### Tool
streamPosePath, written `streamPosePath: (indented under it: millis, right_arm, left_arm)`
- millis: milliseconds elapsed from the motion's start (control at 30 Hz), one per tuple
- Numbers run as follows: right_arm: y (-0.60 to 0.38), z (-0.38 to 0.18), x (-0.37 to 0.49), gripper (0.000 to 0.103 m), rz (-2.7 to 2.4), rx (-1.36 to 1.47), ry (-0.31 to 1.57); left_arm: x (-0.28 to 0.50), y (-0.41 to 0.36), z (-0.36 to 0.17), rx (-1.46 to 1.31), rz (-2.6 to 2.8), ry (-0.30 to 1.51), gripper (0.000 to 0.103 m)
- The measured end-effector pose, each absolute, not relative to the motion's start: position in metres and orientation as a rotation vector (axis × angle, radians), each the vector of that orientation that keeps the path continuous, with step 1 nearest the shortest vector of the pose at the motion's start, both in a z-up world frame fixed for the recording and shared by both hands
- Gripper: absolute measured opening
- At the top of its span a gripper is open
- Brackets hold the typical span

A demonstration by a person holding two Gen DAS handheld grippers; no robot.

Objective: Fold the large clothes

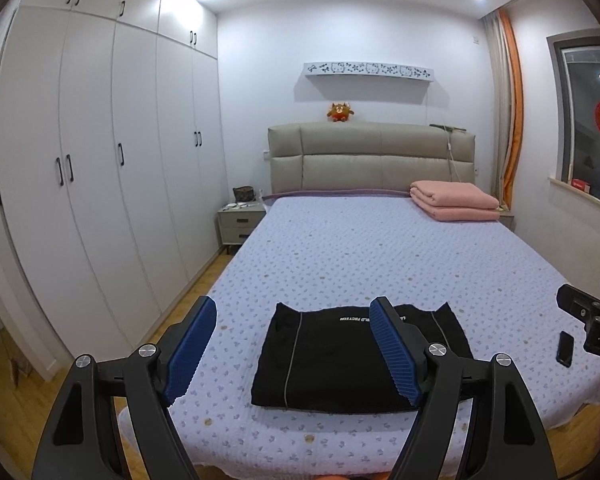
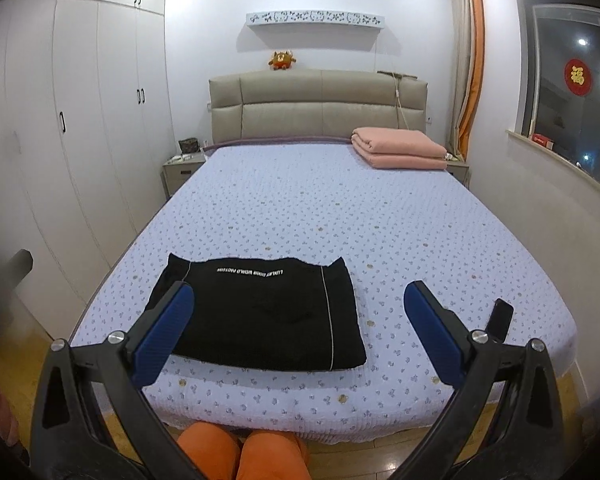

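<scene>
Fingers of both the left gripper [image 1: 292, 350] and the right gripper [image 2: 298, 326] stood wide apart, holding nothing, above the near edge of the bed [image 2: 380, 220]. A black garment [image 2: 260, 312] lay there already folded into a neat rectangle. Judging by that, the best finish was to retreat cleanly without snagging it.
</scene>
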State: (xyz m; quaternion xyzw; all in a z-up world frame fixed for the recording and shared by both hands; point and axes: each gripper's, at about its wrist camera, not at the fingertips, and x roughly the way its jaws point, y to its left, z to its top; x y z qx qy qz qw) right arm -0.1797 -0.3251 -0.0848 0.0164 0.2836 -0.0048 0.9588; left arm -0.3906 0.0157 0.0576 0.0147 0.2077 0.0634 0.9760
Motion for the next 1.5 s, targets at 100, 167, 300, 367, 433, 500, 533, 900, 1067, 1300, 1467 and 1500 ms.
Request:
streamPosePath:
  millis: [100, 167, 300, 367, 433, 500, 533, 900, 1067, 1300, 1467, 1500]
  right_arm:
    - [-0.324, -0.093, -0.172, 0.103, -0.012, 0.029, 0.601]
    - [-0.324, -0.097, -0.167, 0.103, -0.009, 0.031, 0.618]
    - [-0.325, -0.105, -0.156, 0.103, -0.01, 0.039, 0.65]
    - [-0.325, -0.108, -0.152, 0.103, -0.013, 0.043, 0.661]
    - [-0.327, -0.112, -0.148, 0.103, -0.018, 0.049, 0.674]
    - [-0.329, -0.117, -0.144, 0.103, -0.019, 0.056, 0.688]
    - [-0.33, -0.119, -0.141, 0.103, -0.022, 0.058, 0.698]
    - [-0.34, -0.135, -0.129, 0.103, -0.024, 0.081, 0.755]
    - [-0.342, -0.138, -0.125, 0.103, -0.02, 0.083, 0.768]
    - [-0.347, -0.141, -0.123, 0.103, -0.02, 0.094, 0.78]
    - [-0.349, -0.143, -0.122, 0.103, -0.02, 0.096, 0.787]
    - [-0.349, -0.143, -0.123, 0.103, -0.019, 0.097, 0.787]
  left_arm:
    - [-0.381, 0.015, 0.05, 0.029, 0.129, 0.448, 0.08]
    - [-0.373, 0.015, 0.043, 0.03, 0.126, 0.47, 0.08]
    - [-0.358, 0.013, 0.034, 0.035, 0.122, 0.503, 0.08]
    - [-0.352, 0.012, 0.03, 0.037, 0.121, 0.515, 0.08]
    - [-0.344, 0.012, 0.025, 0.04, 0.12, 0.53, 0.08]
    - [-0.339, 0.011, 0.019, 0.041, 0.114, 0.544, 0.08]
    - [-0.336, 0.01, 0.016, 0.041, 0.109, 0.553, 0.08]
    - [-0.318, 0.003, -0.002, 0.056, 0.103, 0.61, 0.08]
    - [-0.313, -0.002, -0.007, 0.066, 0.099, 0.626, 0.08]
    - [-0.312, -0.006, -0.01, 0.068, 0.096, 0.637, 0.08]
    - [-0.312, -0.007, -0.011, 0.074, 0.088, 0.638, 0.08]
    - [-0.312, -0.008, -0.012, 0.075, 0.089, 0.638, 0.08]
